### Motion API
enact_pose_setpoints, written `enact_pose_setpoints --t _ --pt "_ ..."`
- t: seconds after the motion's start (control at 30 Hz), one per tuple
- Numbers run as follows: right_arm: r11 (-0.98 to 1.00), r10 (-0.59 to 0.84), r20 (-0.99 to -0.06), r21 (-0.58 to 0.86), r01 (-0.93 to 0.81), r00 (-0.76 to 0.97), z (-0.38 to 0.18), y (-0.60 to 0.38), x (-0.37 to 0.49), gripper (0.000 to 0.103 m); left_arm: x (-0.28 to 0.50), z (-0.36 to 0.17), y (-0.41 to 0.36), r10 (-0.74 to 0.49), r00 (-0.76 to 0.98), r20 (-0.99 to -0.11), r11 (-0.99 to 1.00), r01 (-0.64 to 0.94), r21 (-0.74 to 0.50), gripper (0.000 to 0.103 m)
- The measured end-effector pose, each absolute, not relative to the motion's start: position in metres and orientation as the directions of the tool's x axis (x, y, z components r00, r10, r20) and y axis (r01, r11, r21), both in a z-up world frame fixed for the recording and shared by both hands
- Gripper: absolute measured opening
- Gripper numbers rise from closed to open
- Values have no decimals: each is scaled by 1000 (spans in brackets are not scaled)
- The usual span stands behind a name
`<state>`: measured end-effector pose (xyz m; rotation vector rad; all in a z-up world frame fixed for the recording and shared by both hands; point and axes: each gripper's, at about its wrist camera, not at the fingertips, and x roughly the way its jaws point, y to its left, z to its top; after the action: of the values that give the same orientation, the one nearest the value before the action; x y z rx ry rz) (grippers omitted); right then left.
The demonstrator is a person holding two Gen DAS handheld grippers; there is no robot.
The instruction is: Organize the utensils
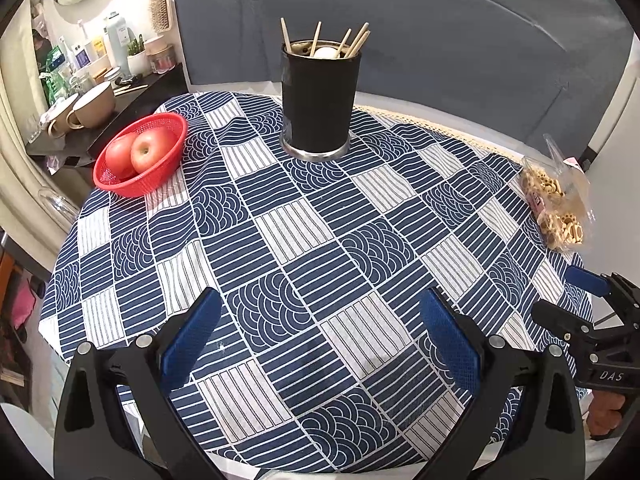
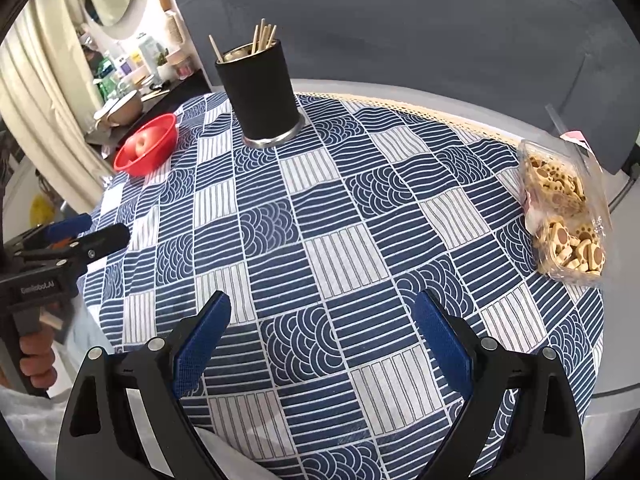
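On the far side of the patterned tablecloth (image 1: 320,240) stands one black utensil holder (image 1: 318,100), upright, with a metal band at its base. Six wooden chopsticks (image 1: 354,44) lean out of its mouth, beside one pale rounded item that cannot be identified. No loose utensil is visible on the cloth around the holder.

Handling judgement: the sticks look light, stiff and smooth, liable to slip or pivot; grip the exposed upper shaft, one at a time. The holder appears rigid and tall, so a sideways pull may tip it.

Left of the holder sits one red basket (image 1: 108,176) with two apples (image 1: 146,152). Right of the holder, near the table edge, lies one clear packet of biscuits (image 2: 560,208).

The left gripper (image 1: 320,340) and the right gripper (image 2: 322,340) each hover well short of the holder, fingers spread wide, holding nothing.
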<state>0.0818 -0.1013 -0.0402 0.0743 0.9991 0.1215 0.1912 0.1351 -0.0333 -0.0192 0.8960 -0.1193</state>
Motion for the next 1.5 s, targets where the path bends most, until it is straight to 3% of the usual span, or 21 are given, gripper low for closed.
enact_pose_setpoints --t 1.5 --pt "981 181 -867 193 -21 465 -57 -111 86 89 201 -49 125 -138 534 -834 984 171 -53 97"
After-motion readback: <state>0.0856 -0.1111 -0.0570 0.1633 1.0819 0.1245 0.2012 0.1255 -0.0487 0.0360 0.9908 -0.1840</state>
